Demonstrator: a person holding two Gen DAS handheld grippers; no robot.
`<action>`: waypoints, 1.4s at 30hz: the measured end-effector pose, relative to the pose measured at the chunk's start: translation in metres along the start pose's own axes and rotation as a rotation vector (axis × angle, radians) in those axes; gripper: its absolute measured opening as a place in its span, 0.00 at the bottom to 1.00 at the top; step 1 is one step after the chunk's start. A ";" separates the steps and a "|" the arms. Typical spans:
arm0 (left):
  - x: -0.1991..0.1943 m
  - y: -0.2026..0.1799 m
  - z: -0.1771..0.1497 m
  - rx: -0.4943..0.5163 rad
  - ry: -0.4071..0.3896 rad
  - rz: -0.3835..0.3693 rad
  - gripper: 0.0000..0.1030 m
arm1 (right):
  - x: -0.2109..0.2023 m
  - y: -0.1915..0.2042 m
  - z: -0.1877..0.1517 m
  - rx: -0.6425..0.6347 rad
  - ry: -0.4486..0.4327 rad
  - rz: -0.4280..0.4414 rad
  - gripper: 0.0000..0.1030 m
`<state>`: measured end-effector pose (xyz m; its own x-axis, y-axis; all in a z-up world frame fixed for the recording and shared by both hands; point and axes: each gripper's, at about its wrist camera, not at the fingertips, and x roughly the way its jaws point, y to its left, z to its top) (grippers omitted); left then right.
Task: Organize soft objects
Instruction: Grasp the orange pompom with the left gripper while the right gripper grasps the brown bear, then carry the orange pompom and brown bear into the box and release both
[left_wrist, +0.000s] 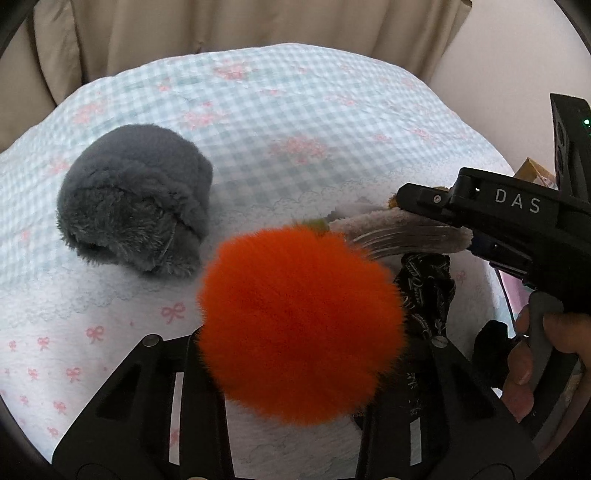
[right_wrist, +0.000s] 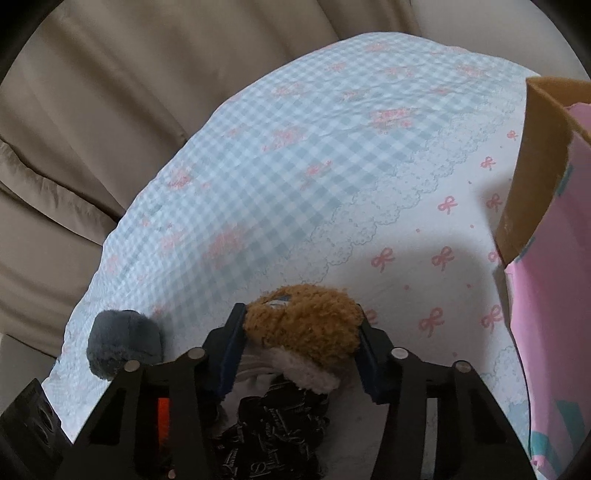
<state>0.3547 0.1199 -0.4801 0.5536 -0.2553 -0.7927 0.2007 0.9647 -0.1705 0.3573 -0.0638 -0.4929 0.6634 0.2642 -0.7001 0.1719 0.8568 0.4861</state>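
Note:
My left gripper (left_wrist: 299, 332) is shut on a fluffy orange plush ball (left_wrist: 301, 325) with a small green stem, held above the bed. A grey plush toy (left_wrist: 135, 201) lies on the checked quilt (left_wrist: 277, 122) to the left; it also shows in the right wrist view (right_wrist: 123, 341). My right gripper (right_wrist: 301, 332) is shut on a brown curly plush toy (right_wrist: 306, 325) with a cream part and a black patterned cloth (right_wrist: 273, 432) hanging below. In the left wrist view the right gripper (left_wrist: 406, 199) comes in from the right with that toy (left_wrist: 391, 225).
A pink cardboard box (right_wrist: 546, 229) with an open brown flap stands at the right on the quilt (right_wrist: 295, 166). Beige curtains (left_wrist: 221, 33) hang behind the bed. A hand (left_wrist: 539, 354) grips the right gripper's handle.

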 end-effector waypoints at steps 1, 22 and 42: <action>-0.003 0.000 0.000 -0.003 -0.003 -0.002 0.29 | -0.002 0.001 0.000 -0.004 -0.006 -0.003 0.44; -0.145 -0.011 0.036 -0.013 -0.083 0.003 0.29 | -0.122 0.042 0.021 -0.038 -0.096 -0.006 0.43; -0.329 -0.153 0.085 -0.044 -0.114 -0.077 0.29 | -0.374 0.004 0.064 -0.072 -0.187 -0.045 0.43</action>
<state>0.2105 0.0506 -0.1432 0.6266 -0.3315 -0.7053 0.2115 0.9434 -0.2555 0.1565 -0.1879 -0.1955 0.7808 0.1441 -0.6079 0.1560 0.8972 0.4131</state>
